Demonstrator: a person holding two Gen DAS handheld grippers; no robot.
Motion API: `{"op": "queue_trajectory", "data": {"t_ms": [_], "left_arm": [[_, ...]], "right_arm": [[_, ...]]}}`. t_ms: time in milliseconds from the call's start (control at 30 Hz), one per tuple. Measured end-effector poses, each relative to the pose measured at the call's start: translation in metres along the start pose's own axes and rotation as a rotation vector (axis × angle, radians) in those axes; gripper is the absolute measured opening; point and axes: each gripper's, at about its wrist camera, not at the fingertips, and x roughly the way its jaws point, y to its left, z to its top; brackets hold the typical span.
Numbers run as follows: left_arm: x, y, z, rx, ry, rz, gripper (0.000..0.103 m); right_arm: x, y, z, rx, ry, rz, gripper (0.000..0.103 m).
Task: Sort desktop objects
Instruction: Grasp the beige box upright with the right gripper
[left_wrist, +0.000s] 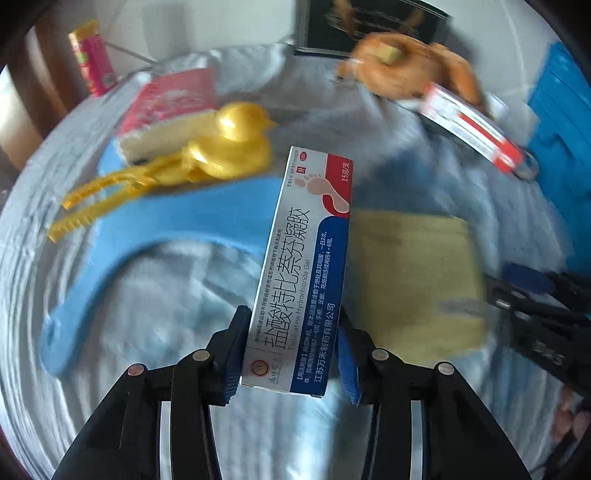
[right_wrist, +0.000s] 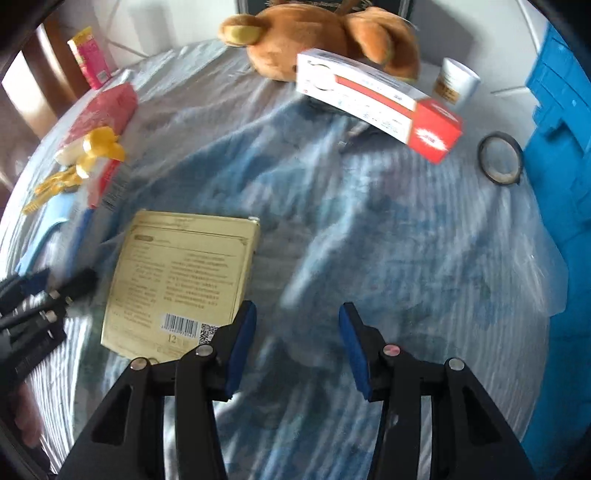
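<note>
My left gripper (left_wrist: 291, 332) is shut on the lower end of a white, blue and red medicine box (left_wrist: 306, 266), which stands up between the pads above the grey-blue cloth. My right gripper (right_wrist: 298, 308) is open with only cloth under it. A beige flat packet (right_wrist: 181, 280) lies just left of its left finger. In the left wrist view the same packet (left_wrist: 413, 280) lies to the right of the held box. A red and white carton (right_wrist: 376, 103) rests against a brown plush toy (right_wrist: 317, 40) at the back.
Yellow duck tongs (left_wrist: 229, 147) lie on a blue curved plastic piece (left_wrist: 177, 218) beside a red packet (left_wrist: 173, 96). A pink box (right_wrist: 90, 55) stands far left. A white cup (right_wrist: 456, 83), a tape roll (right_wrist: 500, 158) and a blue crate (right_wrist: 561, 147) sit on the right.
</note>
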Motion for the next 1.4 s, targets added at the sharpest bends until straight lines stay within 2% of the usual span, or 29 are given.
{"op": "queue_trajectory", "data": {"t_ms": [67,133,267,400,467,567,700,900,1233,1400], "left_arm": [[0.001,-0.011,-0.005,0.021,-0.010,0.042,0.042],[0.001,-0.006,-0.009,-0.008,0.012,0.021,0.041],[-0.003,0.011,-0.014,-0.051,0.023,0.037,0.041],[-0.004,0.028,-0.015,-0.094,0.027,0.036,0.041],[-0.006,0.033,-0.017,-0.114,0.027,0.018,0.041],[-0.011,0.040,-0.023,-0.160,0.036,-0.018,0.041],[-0.019,0.055,-0.031,-0.193,0.034,-0.023,0.041],[-0.024,0.070,-0.033,-0.206,0.029,-0.007,0.041],[-0.022,0.070,-0.025,-0.208,0.025,0.026,0.041],[-0.020,0.078,-0.026,-0.222,0.037,0.041,0.041]], "right_arm": [[0.000,0.011,0.000,-0.018,0.002,0.022,0.041],[-0.001,0.009,-0.001,0.014,-0.002,0.053,0.040],[-0.013,-0.005,-0.005,0.098,-0.013,0.214,0.039],[-0.033,0.005,-0.006,0.132,-0.042,0.343,0.039],[-0.046,0.011,-0.002,0.157,-0.076,0.432,0.039],[-0.053,0.029,0.004,0.162,-0.078,0.552,0.039],[-0.053,0.062,0.020,0.123,-0.073,0.576,0.039],[-0.077,0.077,0.004,0.060,-0.072,0.551,0.039],[-0.079,0.101,-0.004,-0.013,-0.041,0.514,0.039],[-0.068,0.107,-0.003,-0.070,0.006,0.433,0.036]]}}
